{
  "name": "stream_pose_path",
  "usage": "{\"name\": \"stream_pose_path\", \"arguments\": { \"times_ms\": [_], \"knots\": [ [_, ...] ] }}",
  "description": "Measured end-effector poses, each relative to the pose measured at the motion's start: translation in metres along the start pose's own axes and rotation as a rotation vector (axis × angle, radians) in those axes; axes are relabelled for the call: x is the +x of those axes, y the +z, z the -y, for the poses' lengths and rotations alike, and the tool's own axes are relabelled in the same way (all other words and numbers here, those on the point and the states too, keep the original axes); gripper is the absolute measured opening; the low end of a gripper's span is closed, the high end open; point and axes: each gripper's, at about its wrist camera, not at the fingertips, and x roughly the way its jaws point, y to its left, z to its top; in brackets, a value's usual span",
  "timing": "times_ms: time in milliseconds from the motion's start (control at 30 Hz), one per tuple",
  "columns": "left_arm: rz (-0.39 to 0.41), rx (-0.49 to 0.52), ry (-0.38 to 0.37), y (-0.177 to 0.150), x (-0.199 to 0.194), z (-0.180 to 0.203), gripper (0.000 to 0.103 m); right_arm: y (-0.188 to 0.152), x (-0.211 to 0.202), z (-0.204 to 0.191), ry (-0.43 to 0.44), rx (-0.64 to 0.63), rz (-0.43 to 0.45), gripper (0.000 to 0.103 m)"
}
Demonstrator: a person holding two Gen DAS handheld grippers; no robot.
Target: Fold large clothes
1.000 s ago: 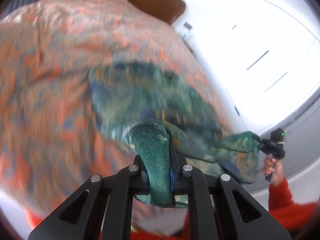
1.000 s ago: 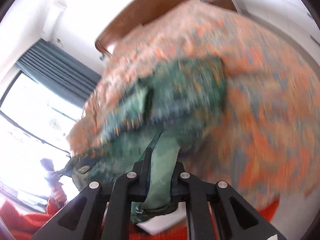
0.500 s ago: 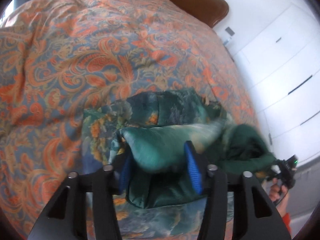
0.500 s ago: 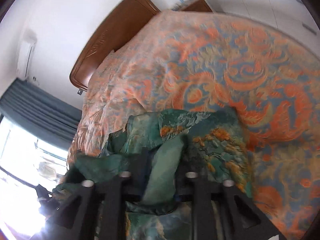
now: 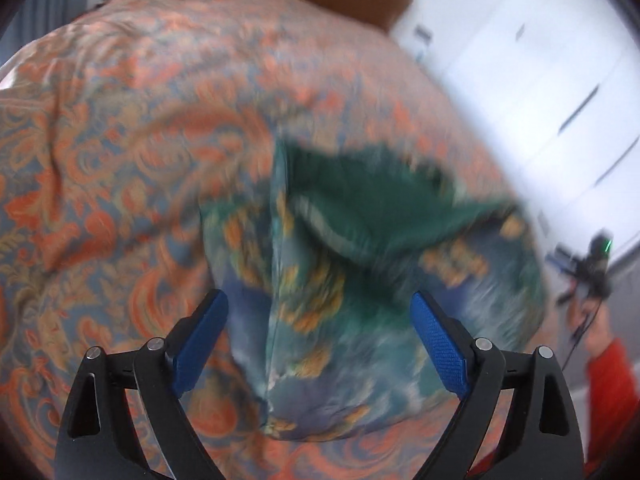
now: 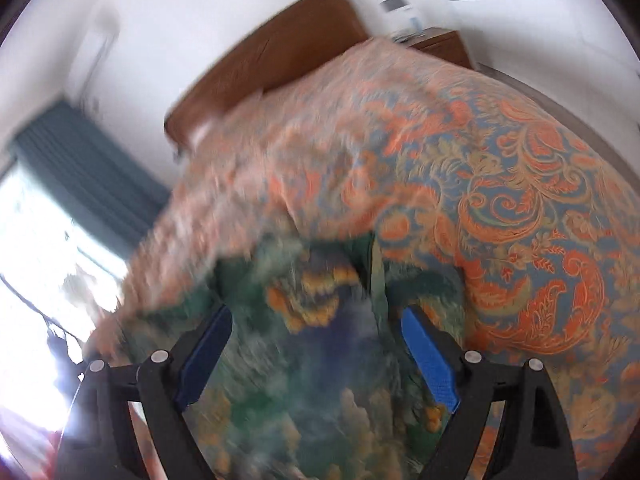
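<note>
A green garment [image 5: 360, 280] with orange and blue flower print lies bunched on the bed's orange paisley cover [image 5: 120, 140]. My left gripper [image 5: 320, 316] hovers over it, its jaws opening wide, blue pads clear of the cloth. In the right wrist view the same garment [image 6: 320, 340] spreads under my right gripper [image 6: 316, 332], whose jaws are also opening with no cloth pinched between the pads. The right gripper [image 5: 588, 264] shows at the far right of the left wrist view, held by a hand in a red sleeve [image 5: 608, 392].
A brown wooden headboard [image 6: 272, 60] stands at the far end of the bed. White wardrobe doors [image 5: 540, 80] line the right side. A dark green curtain [image 6: 80, 168] and a bright window [image 6: 36, 260] lie to the left. A nightstand [image 6: 440, 44] sits by the headboard.
Both grippers let go of the green garment and their jaws spread wide. The cloth dropped from the jaws onto the bed cover, and both hands came down closer over it.
</note>
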Motion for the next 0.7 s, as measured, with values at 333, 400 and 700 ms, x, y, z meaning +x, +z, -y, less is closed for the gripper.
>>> {"name": "stream_pose_path", "arguments": {
  "times_ms": [333,400,700],
  "knots": [
    [0.002,-0.006,0.192,0.024,0.047,0.023,0.01,-0.02,0.068,-0.034,-0.367,-0.141,-0.089,0.016],
    [0.04,-0.039,0.19,0.024,0.033,0.02,0.008,-0.023,0.062,-0.04,-0.435,-0.164,-0.065,0.013],
    [0.345,-0.05,0.224,0.054,-0.012,0.037,0.007,0.013,-0.003,-0.083,-0.462,-0.262,0.249,0.011]
  ]
}}
